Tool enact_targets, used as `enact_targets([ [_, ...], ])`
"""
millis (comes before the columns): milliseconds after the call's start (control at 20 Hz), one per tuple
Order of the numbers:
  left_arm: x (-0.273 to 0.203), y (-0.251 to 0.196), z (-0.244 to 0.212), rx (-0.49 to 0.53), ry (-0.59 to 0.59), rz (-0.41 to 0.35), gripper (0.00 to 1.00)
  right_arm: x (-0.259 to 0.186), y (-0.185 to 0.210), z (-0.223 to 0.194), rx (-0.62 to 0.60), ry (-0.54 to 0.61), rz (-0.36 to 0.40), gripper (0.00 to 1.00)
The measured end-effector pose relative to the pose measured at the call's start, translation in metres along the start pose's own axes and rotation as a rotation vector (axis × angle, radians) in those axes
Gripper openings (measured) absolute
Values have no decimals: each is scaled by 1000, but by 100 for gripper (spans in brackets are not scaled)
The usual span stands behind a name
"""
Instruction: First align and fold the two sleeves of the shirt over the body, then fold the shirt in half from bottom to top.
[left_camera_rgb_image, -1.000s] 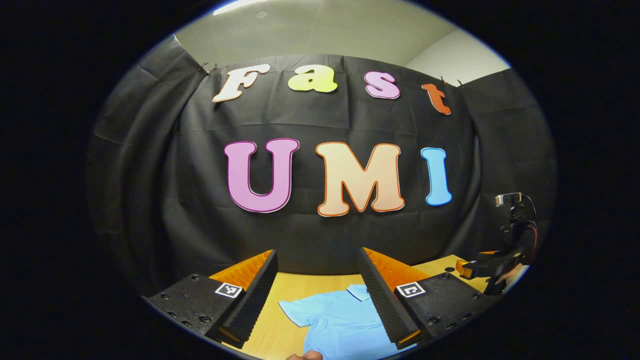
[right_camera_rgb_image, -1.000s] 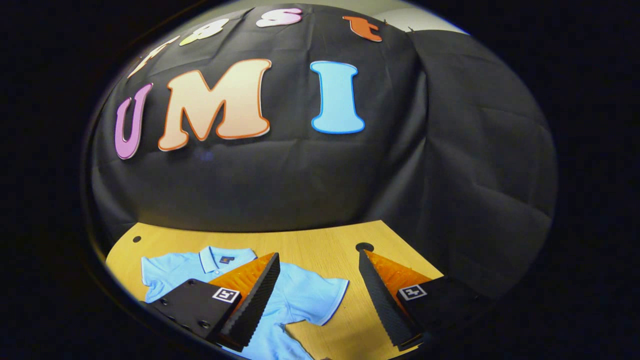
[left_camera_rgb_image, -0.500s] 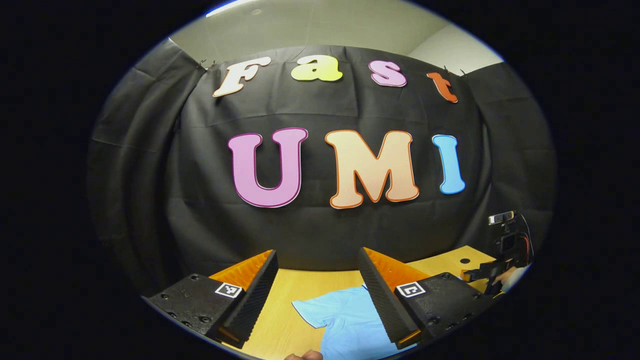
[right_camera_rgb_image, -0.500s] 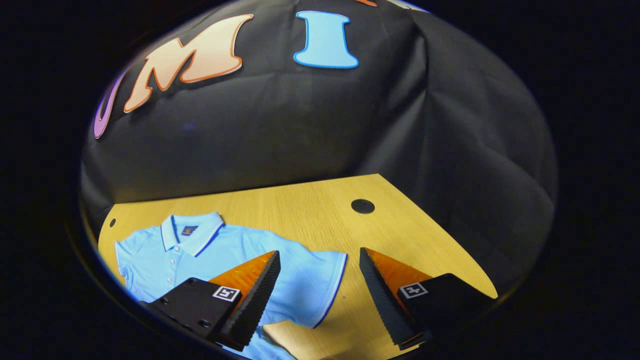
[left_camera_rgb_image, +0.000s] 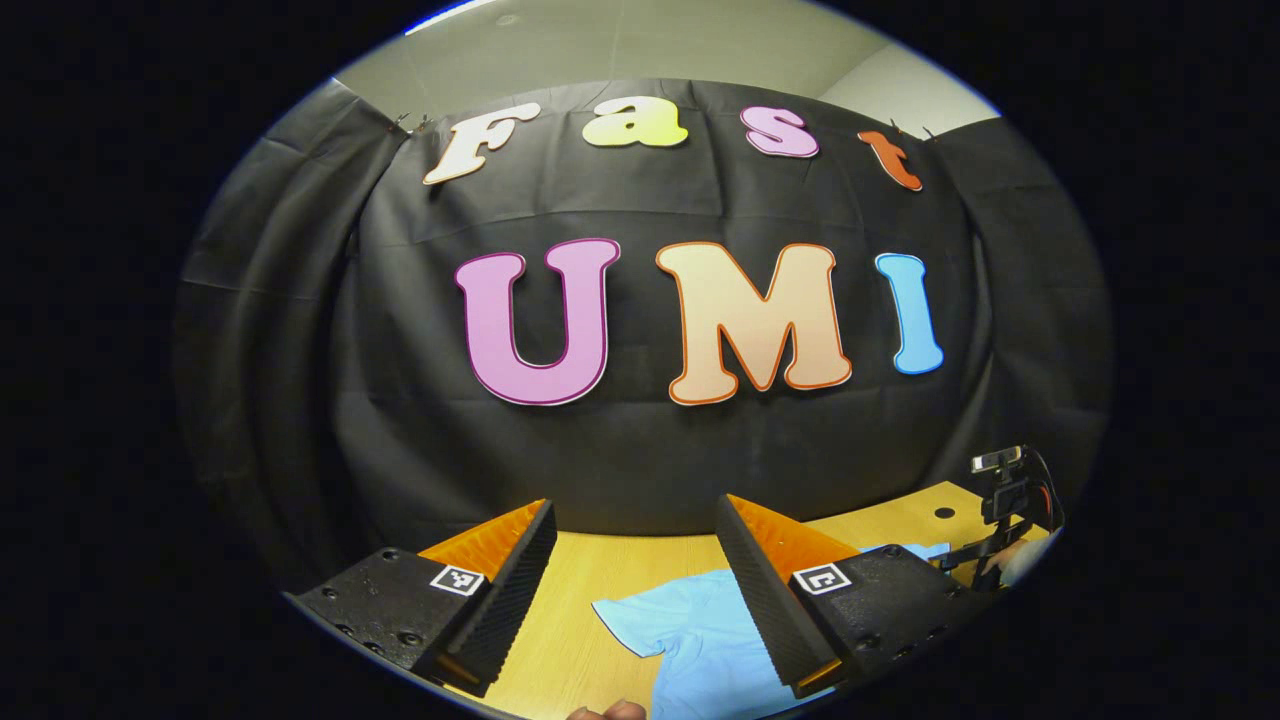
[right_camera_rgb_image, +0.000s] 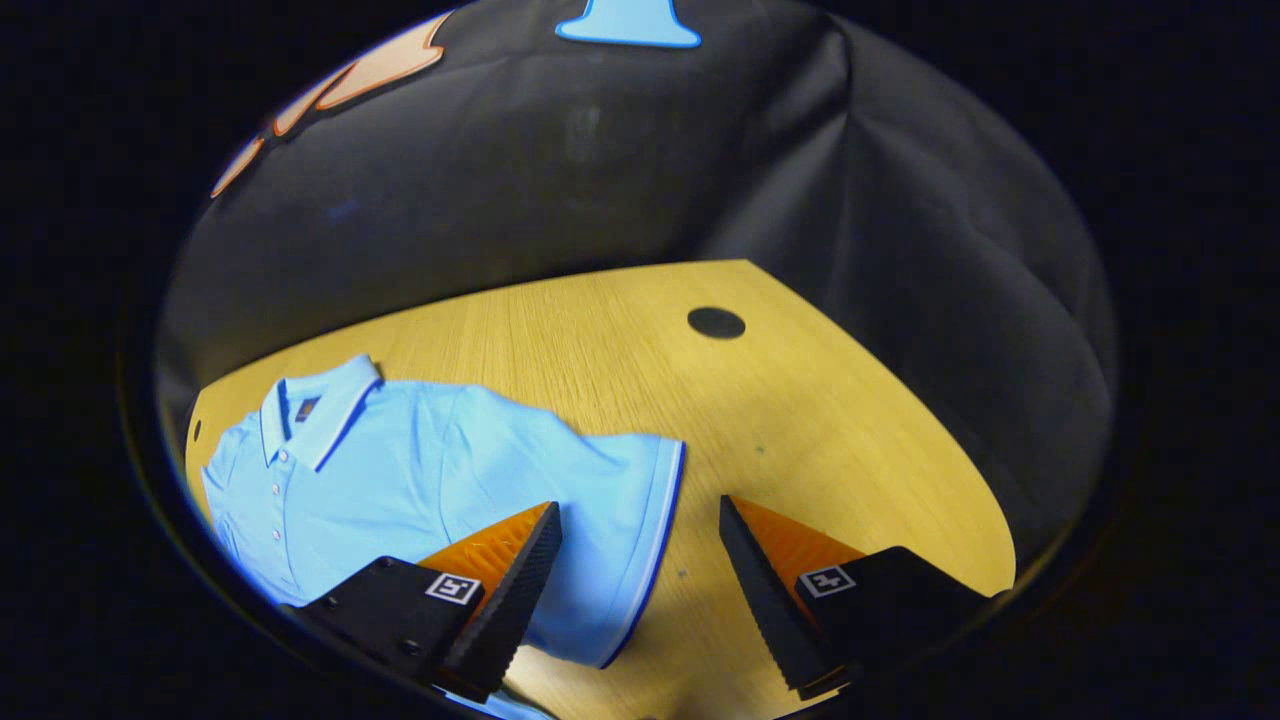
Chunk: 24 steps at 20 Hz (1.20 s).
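Right gripper (right_camera_rgb_image: 635, 590) is tipped lower since before, jaws spread wide over the sleeve (right_camera_rgb_image: 625, 540) | shirt (right_camera_rgb_image: 420, 490), soft knit, is laid flat on the woodgrain table (right_camera_rgb_image: 800, 420) | left gripper (left_camera_rgb_image: 635, 590) is held agape, empty

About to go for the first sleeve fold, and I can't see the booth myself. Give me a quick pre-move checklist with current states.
1. Right tool open: ok, fingers spread wide.
2. Right tool lined up on a sleeve: ok, the sleeve hem lies between its fingers, not yet gripped.
3. Left tool open: ok, nothing held.
4. Left tool lined up on the other sleeve: cannot tell; that sleeve lies ahead between its fingers, height unclear.
5. Shirt flat, collar up: ok, both sleeves unfolded, slight wrinkle at the shoulder.
6. Table free around the right sleeve: ok.
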<state>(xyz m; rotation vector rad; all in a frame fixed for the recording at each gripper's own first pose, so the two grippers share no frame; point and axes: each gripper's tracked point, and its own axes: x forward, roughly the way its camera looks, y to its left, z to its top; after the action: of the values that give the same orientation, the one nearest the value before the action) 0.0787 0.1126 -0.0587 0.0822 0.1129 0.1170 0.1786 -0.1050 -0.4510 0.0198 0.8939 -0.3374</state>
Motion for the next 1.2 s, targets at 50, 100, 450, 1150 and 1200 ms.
enact_targets([
  [50, 1, -1, -3, -4, 5, -1, 95, 2, 1, 2, 8, -5, 2, 99],
  [100, 2, -1, -4, -7, 9, -2, 95, 1, 10, 0, 25, 6, 41, 94],
  [450, 4, 0, -9, -19, 25, 1, 96, -5, 36, 4, 68, 0, 133, 4],
  [1150, 9, 11, -34, -92, 88, 17, 96, -69, 182, 26, 118, -45, 473, 3],
  [1200, 12, 12, -39, -105, 98, 19, 96, -68, 190, 21, 117, -31, 479, 3],
])
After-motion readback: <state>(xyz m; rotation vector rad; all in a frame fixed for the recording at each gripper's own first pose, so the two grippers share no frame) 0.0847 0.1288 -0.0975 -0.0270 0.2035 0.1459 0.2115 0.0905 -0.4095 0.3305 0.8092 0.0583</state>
